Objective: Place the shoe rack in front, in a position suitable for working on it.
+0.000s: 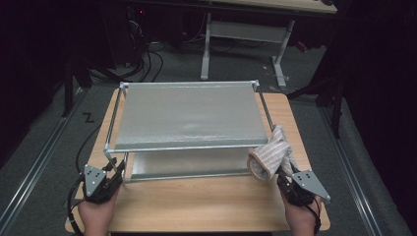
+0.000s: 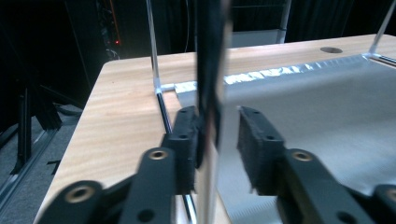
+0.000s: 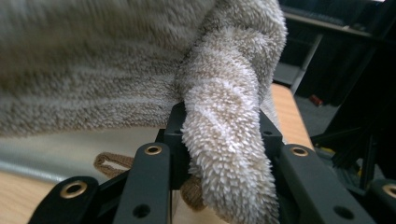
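Terry-cloth towel, striped beige, hangs bunched at the rack's front right corner, clenched in the right gripper. Left gripper, jaws parted, straddles the front left post. Clamp that post, then lift and spread the towel across the upper shelf.

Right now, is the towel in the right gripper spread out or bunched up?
Bunched up: the towel hangs in a folded clump from the right gripper, whose jaws pinch a thick roll of it, beside the rack.

Rack on table, towel right.
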